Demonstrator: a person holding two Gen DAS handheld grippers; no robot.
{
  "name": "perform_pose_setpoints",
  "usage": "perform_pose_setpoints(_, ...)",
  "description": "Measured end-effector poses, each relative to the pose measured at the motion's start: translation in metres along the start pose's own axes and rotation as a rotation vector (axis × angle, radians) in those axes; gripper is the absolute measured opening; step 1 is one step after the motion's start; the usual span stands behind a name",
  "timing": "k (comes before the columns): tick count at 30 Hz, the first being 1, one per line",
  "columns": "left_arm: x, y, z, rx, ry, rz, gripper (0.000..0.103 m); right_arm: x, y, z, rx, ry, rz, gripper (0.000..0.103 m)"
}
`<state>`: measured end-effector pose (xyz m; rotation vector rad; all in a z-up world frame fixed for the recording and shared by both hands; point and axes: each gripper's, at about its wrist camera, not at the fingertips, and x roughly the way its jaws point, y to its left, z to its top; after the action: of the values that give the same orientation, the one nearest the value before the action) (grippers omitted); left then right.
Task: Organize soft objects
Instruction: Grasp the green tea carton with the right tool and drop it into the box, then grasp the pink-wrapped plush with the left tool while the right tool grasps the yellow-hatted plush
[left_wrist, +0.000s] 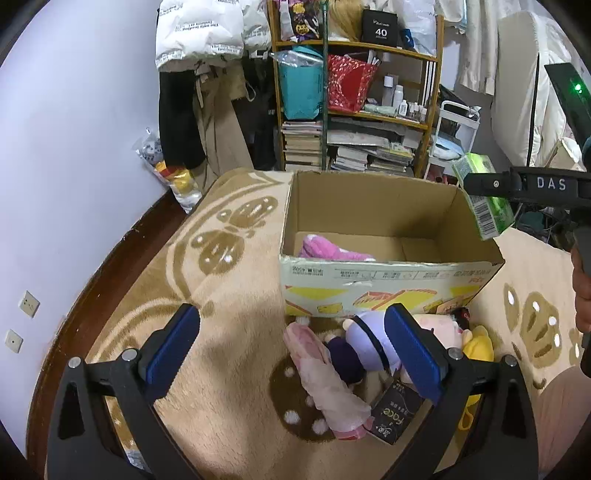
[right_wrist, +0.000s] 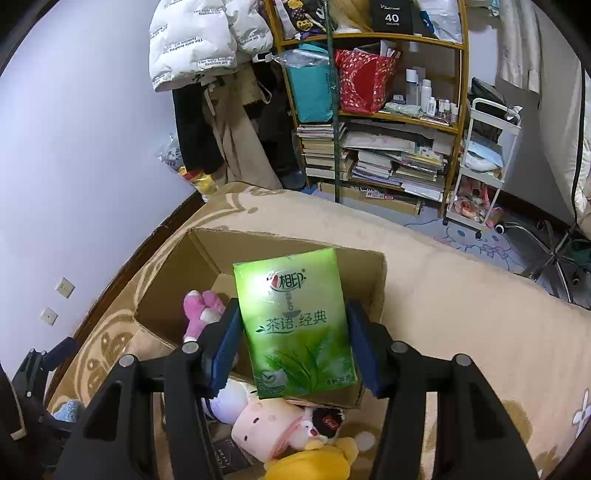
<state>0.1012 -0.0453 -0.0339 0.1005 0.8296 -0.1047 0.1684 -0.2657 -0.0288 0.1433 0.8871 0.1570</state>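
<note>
Leftmost, the left tongs (left_wrist: 291, 347) gape wide and empty over a beige blanket (left_wrist: 229, 369), a dark pack (left_wrist: 393, 415) lettered "Face" lying among plush toys (left_wrist: 365, 347) below. Further right, the right tongs (right_wrist: 293, 345) (stamped "DAS") clasp a green tissue pack (right_wrist: 295, 325) printed "茶语.经典" above the cardboard box (right_wrist: 177, 288), where a pink plush (right_wrist: 203, 310) lies.
</note>
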Motion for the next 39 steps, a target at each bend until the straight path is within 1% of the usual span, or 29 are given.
perform_pose_setpoints(2, 0.002, 0.001, -0.001, -0.005, 0.010, 0.004, 0.099, -0.001, 0.000, 0.000, 0.010, 0.003, -0.001, 0.075)
perform_pose_setpoints(4, 0.004, 0.003, -0.002, -0.014, 0.024, 0.004, 0.099, -0.007, -0.001, 0.000, 0.026, -0.004, 0.001, 0.082)
perform_pose_setpoints(7, 0.006, 0.006, -0.005, -0.028, 0.048, 0.011, 0.099, -0.017, -0.003, -0.005, 0.051, 0.004, -0.027, 0.089)
perform_pose_setpoints(10, 0.008, 0.011, -0.008, -0.047, 0.070, 0.010, 0.099, -0.029, -0.007, -0.012, 0.074, 0.011, -0.039, 0.090)
perform_pose_setpoints(12, 0.009, 0.012, -0.010, -0.055, 0.082, 0.015, 0.099, -0.035, -0.011, -0.020, 0.089, 0.029, -0.041, 0.093)
perform_pose_setpoints(14, 0.010, 0.014, -0.012, -0.059, 0.094, 0.018, 0.099, -0.039, -0.013, -0.026, 0.106, 0.043, -0.050, 0.103)
perform_pose_setpoints(18, 0.013, 0.014, -0.018, -0.062, 0.124, 0.017, 0.099, -0.043, -0.014, -0.042, 0.138, 0.076, -0.047, 0.103)
perform_pose_setpoints(22, 0.016, 0.012, -0.025, -0.054, 0.155, -0.002, 0.099, -0.038, -0.013, -0.058, 0.149, 0.117, -0.056, 0.103)
perform_pose_setpoints(28, 0.025, 0.007, -0.035, -0.036, 0.193, -0.007, 0.099, -0.021, -0.017, -0.083, 0.200, 0.194, -0.063, 0.103)
perform_pose_setpoints(32, 0.035, 0.007, -0.042, -0.048, 0.223, -0.008, 0.099, -0.006, -0.023, -0.095, 0.247, 0.243, -0.072, 0.103)
perform_pose_setpoints(36, 0.046, 0.007, -0.046, -0.059, 0.247, -0.015, 0.099, 0.016, -0.034, -0.110, 0.339, 0.345, -0.054, 0.103)
perform_pose_setpoints(39, 0.054, 0.006, -0.049, -0.057, 0.260, -0.030, 0.099, 0.023, -0.034, -0.118, 0.327, 0.366, -0.075, 0.103)
